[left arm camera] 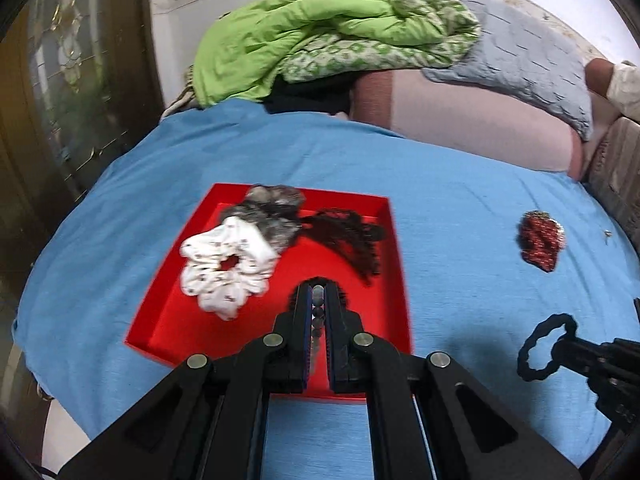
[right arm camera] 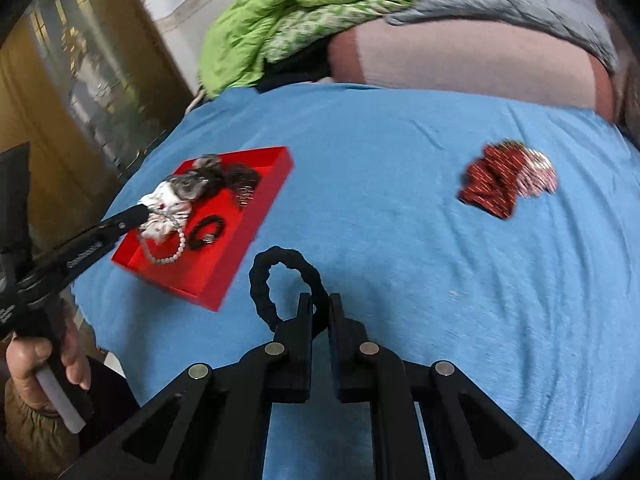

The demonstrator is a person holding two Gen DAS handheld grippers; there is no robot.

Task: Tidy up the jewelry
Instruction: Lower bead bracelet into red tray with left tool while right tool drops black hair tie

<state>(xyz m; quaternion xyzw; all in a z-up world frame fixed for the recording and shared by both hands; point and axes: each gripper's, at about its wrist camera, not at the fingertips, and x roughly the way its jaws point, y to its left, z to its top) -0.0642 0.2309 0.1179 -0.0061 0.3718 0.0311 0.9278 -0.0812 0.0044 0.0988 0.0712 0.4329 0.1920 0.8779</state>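
While left jaws pinch the bead bracelet — right jaws clamp the black hair tie.

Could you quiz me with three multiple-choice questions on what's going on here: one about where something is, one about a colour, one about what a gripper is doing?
1. Where does the red sequinned bow lie?
A. inside the tray
B. on the blue bedsheet, apart from the tray
C. on the green quilt

2. What colour is the shallow rectangular tray?
A. red
B. white
C. black

3. What is the left gripper doing?
A. open, holding nothing
B. shut on the white scrunchie
C. shut on a pale beaded bracelet over the tray

Answers: 1 B, it rests on bare sheet far right of the tray. 2 A, its walls and floor are bright red. 3 C, beads sit between its closed fingers.
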